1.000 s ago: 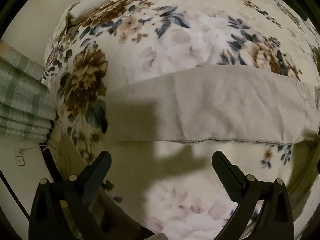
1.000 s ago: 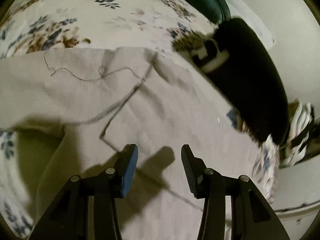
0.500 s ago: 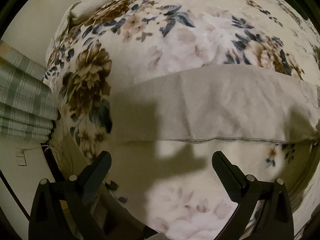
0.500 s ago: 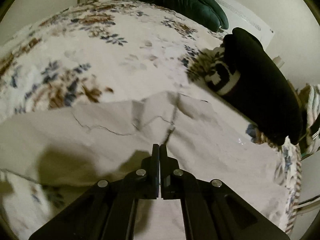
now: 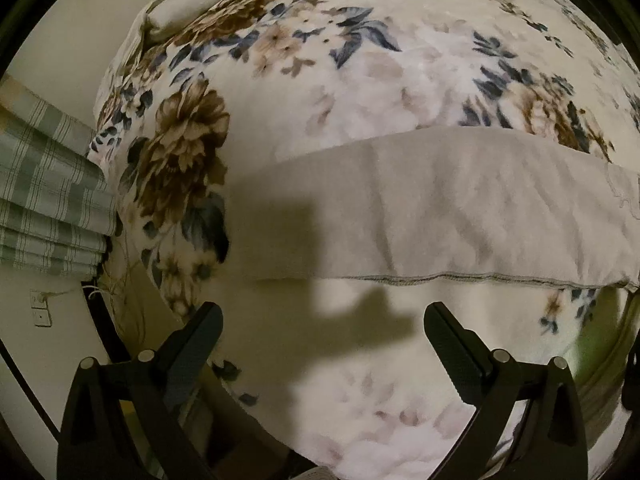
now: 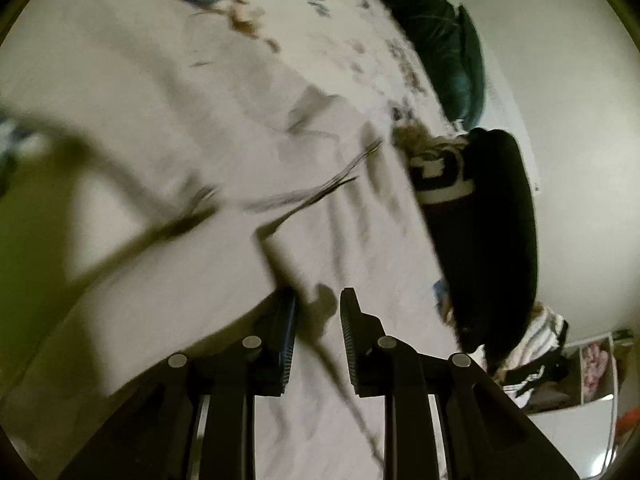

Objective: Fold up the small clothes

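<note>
A beige garment (image 5: 440, 208) lies spread flat across a bed covered by a floral blanket (image 5: 360, 72), its stitched hem running left to right along the near side in the left wrist view. The left gripper (image 5: 322, 344) hangs above the near edge of the blanket, its two black fingers (image 5: 196, 344) spread wide with nothing between them; the cloth lies just beyond their tips, untouched. The gripper's shadow falls across the left part of the garment and the blanket below the hem. Folded green-and-white checked fabric (image 5: 44, 200) sits at far left, off the bed's edge.

In the right wrist view, blurred by motion, the right gripper (image 6: 318, 320) points down over the same garment (image 6: 200, 128). Its jaws have just been opening from a fully closed position and now stand a narrow way apart, with a dark seam line (image 6: 316, 336) of the cloth running under the gap; whether the pads touch the fabric cannot be told from the blur. To the right of the garment lies a black piece of clothing (image 6: 492, 232) with white lettering, and beyond it, at the far side of the bed, a dark green cushion (image 6: 444, 40). Striped clothing (image 6: 536, 340) is heaped at near right.
</note>
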The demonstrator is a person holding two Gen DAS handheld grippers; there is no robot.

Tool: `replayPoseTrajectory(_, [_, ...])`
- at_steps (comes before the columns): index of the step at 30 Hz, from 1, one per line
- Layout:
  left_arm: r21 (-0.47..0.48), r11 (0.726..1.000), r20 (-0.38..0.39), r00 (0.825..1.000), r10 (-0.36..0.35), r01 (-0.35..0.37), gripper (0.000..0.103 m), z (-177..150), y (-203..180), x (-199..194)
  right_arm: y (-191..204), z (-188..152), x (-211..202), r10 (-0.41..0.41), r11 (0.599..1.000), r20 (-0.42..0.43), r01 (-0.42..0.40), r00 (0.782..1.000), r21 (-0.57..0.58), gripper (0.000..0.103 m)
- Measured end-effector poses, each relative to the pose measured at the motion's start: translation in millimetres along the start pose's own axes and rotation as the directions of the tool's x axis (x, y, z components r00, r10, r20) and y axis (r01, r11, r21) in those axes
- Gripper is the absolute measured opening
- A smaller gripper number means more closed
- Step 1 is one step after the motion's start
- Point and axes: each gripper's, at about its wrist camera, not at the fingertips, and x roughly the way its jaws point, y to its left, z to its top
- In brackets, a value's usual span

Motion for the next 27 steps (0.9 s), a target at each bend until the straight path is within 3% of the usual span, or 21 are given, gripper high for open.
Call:
replayPoseTrajectory(2, [0.003, 1.0, 0.004, 1.0, 0.001, -0.001, 0.103, 0.6, -1.6, -1.1, -8.5, 7.0, 6.3, 0.037, 0.998, -0.011, -0.036, 0.999, 0.057, 0.019])
replayPoseTrajectory(4, [0.001, 1.0, 0.003, 1.0, -0.001, 0.001, 0.103, 1.6, -2.1, -1.6, -19.0, 12.5, 8.6, 0.076, 0.989, 0.005, -0.076, 0.997, 0.127, 0.003])
replayPoseTrajectory(10, [-0.007, 1.0, -0.003, 1.0, 0.0, 0.0, 0.103, 1.4, -1.5, 0.6, -33.3, 33.4, -1.0, 0.147, 0.961, 0.056, -0.156, 0.988, 0.228, 0.003])
replayPoseTrajectory(13, [-0.021, 1.0, -0.02, 1.0, -0.008, 0.007, 0.103, 0.8, 1.6, 4.0, -32.0, 39.4, 9.9, 0.218, 0.942, -0.006, -0.209, 0.976, 0.263, 0.004])
replayPoseTrajectory(15, [-0.042, 0.999, -0.029, 0.999, -0.029, 0.028, 0.103, -0.5, 5.9, 5.6, -38.9, 34.7, 16.1, 0.281, 0.912, -0.032, -0.257, 0.959, 0.32, 0.011])
replayPoseTrajectory(16, [-0.059, 0.997, -0.036, 0.998, -0.047, 0.045, 0.103, -1.5, 8.5, 6.5, -47.9, 29.5, 16.4, 0.324, 0.883, -0.028, -0.292, 0.946, 0.368, 0.025])
replayPoseTrajectory(17, [-0.084, 0.994, -0.045, 0.996, -0.078, 0.074, 0.103, -2.7, 13.2, 8.1, -54.6, 23.9, 13.5, 0.356, 0.855, -0.021, -0.317, 0.934, 0.41, 0.047])
replayPoseTrajectory(18, [-0.124, 0.986, -0.057, 0.991, -0.123, 0.115, 0.103, -5.0, 19.7, 10.7, -65.9, 15.0, 10.3, 0.404, 0.808, -0.001, -0.357, 0.915, 0.468, 0.058])
replayPoseTrajectory(19, [-0.173, 0.972, -0.069, 0.982, -0.174, 0.16, 0.103, -7.9, 27.3, 14.2, -76.3, 5.2, 6.6, 0.46, 0.749, 0.031, -0.406, 0.887, 0.523, 0.069])
replayPoseTrajectory(20, [-0.224, 0.954, -0.078, 0.972, -0.22, 0.198, 0.103, -11.7, 35.5, 18.5, -86.7, -6.6, 3.6, 0.511, 0.68, 0.063, -0.448, 0.857, 0.58, 0.07])
replayPoseTrajectory(23, [-0.409, 0.864, -0.092, 0.928, -0.36, 0.295, 0.103, -26.5, 61.9, 37.5, -100.5, -34.8, 1.0, 0.589, 0.554, 0.069, -0.465, 0.805, 0.69, 0.07])
replayPoseTrajectory(25, [-0.53, 0.784, -0.068, 0.905, -0.421, 0.324, 0.103, -35.2, 79.2, 51.6, -102.6, -49.2, 0.7, 0.61, 0.508, 0.058, -0.447, 0.79, 0.737, 0.07])
replayPoseTrajectory(27, [-0.65, 0.671, -0.01, 0.879, -0.477, 0.357, 0.103, -41.1, 96.7, 63.9, -100.5, -59.9, 3.1, 0.629, 0.481, 0.05, -0.439, 0.776, 0.759, 0.07])
